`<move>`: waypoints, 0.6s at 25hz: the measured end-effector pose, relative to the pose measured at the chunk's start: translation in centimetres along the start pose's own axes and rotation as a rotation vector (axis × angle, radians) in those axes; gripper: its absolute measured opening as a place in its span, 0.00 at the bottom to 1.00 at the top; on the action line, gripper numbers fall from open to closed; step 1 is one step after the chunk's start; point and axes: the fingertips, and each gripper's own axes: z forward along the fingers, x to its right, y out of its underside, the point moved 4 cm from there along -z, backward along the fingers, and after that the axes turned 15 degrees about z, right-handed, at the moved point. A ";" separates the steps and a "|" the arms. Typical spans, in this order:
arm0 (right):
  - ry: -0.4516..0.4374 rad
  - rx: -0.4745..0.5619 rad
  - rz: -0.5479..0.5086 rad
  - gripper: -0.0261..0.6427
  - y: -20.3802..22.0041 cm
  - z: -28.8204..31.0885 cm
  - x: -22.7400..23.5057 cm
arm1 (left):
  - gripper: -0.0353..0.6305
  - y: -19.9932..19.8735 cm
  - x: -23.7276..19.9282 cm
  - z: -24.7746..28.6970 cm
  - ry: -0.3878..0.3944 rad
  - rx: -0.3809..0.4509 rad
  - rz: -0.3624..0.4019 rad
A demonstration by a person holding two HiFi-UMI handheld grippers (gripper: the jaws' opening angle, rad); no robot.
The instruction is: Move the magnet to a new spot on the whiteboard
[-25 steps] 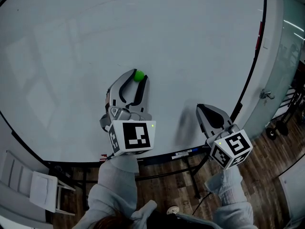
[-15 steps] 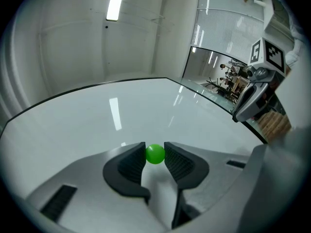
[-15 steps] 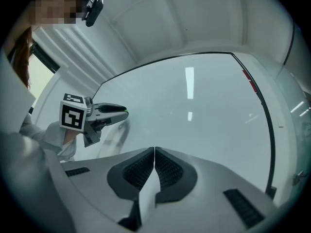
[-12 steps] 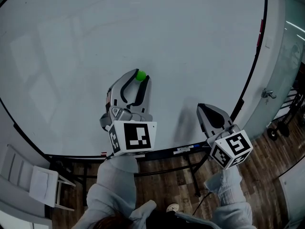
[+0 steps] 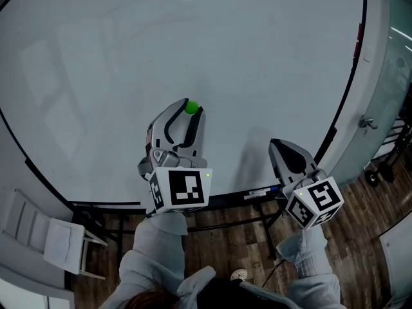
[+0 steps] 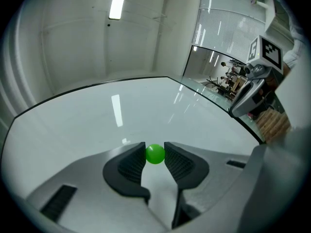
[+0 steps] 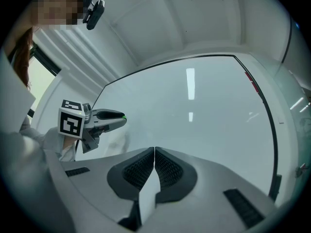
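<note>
Green magnet [image 6: 155,154] on a black-edged white board [image 5: 193,37]
Left gripper [image 5: 190,111] and right gripper [image 5: 273,144] grey with black ribbed pads [image 6: 131,165], cubes [image 5: 180,188] black-and-white squares; floor [image 5: 360,237] at 4 o'clock brown wood-grain; sleeves [image 5: 158,243] pale grey

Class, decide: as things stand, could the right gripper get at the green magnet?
Probably not. The magnet is clamped between the jaws of the left gripper, which cover both its sides. The right gripper is shut and stands apart from it, though only bare whiteboard lies between them.
</note>
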 end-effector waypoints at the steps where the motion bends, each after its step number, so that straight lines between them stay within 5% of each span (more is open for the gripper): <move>1: -0.003 -0.002 0.004 0.08 0.4 0.1 -0.3 | 0.24 0.5 0.0 -0.4 0.002 -0.009 0.000; 15: -0.017 -0.079 0.049 0.08 5.2 2.5 -5.9 | 0.24 7.2 -0.6 -5.5 0.054 -0.099 -0.037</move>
